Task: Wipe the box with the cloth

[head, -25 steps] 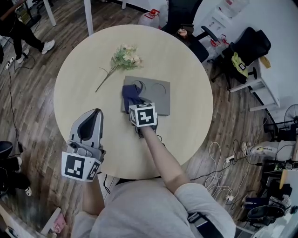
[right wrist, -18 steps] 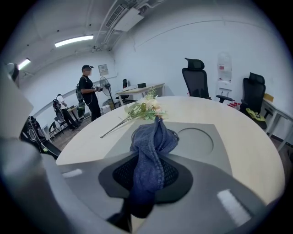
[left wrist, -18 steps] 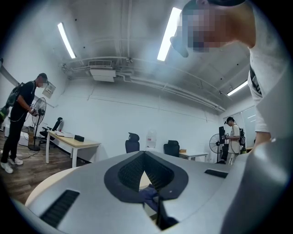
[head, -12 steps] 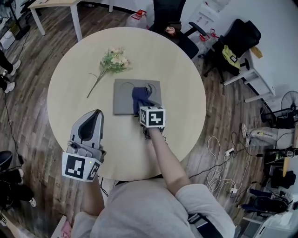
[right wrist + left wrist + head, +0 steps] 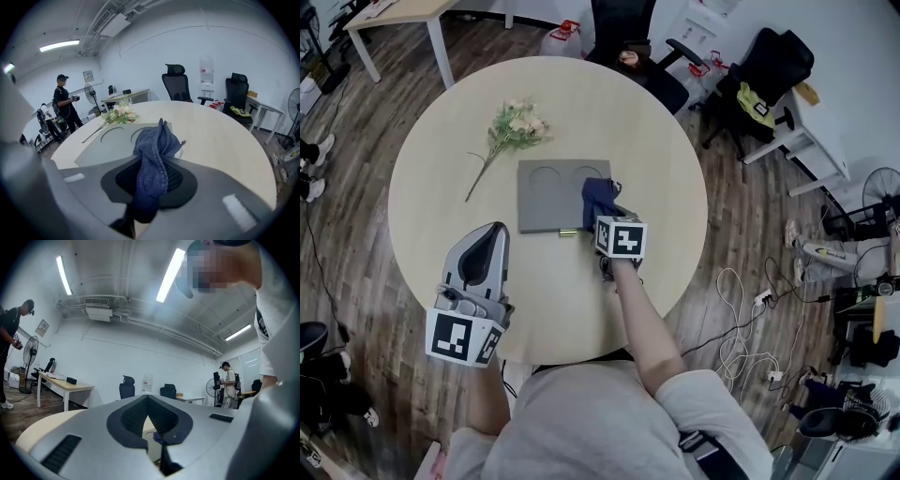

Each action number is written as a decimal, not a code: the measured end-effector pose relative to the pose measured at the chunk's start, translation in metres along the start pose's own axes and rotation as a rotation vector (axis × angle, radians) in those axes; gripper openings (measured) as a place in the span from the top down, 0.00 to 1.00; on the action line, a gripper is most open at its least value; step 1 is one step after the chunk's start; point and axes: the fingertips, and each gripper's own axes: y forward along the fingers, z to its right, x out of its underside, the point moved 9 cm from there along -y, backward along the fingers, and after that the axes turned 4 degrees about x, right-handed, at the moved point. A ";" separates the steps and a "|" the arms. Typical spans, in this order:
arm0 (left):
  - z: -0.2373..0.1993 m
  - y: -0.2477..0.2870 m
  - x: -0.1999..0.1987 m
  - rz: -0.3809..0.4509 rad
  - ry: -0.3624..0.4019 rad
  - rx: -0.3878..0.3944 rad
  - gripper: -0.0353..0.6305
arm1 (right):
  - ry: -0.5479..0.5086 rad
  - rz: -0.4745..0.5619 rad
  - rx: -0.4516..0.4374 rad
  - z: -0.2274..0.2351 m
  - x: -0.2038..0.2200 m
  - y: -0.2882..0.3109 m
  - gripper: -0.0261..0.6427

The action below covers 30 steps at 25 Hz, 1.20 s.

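Note:
A flat grey box [image 5: 548,194] with two round outlines on its lid lies in the middle of the round table [image 5: 459,141]. My right gripper [image 5: 605,208] is shut on a dark blue cloth [image 5: 598,195], which rests on the box's right end. In the right gripper view the cloth [image 5: 154,159] stands bunched between the jaws, over the box [image 5: 110,143]. My left gripper [image 5: 492,228] is held near the table's front left edge, shut with nothing in it, well away from the box. The left gripper view looks out level across the room.
A sprig of pale flowers [image 5: 511,127] lies on the table left of and behind the box. Office chairs [image 5: 628,37] stand beyond the far rim, cables lie on the floor at the right. Other people stand in the room [image 5: 63,105].
My right gripper has dragged the cloth from the box's left part across to its right end. The head camera has shifted too. The left gripper has stayed in place.

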 end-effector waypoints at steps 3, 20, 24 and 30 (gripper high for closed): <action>0.005 -0.001 0.000 -0.001 0.002 0.006 0.94 | 0.003 0.004 0.018 0.009 0.003 -0.005 0.84; 0.028 -0.002 -0.002 0.004 0.019 0.067 0.94 | 0.113 -0.005 0.108 0.055 0.025 -0.026 0.84; 0.033 -0.005 -0.007 0.008 0.033 0.072 0.94 | 0.093 0.013 0.088 0.051 0.026 -0.032 0.84; 0.036 -0.009 -0.019 0.028 0.054 0.045 0.94 | 0.079 0.147 -0.002 0.036 0.018 -0.059 0.83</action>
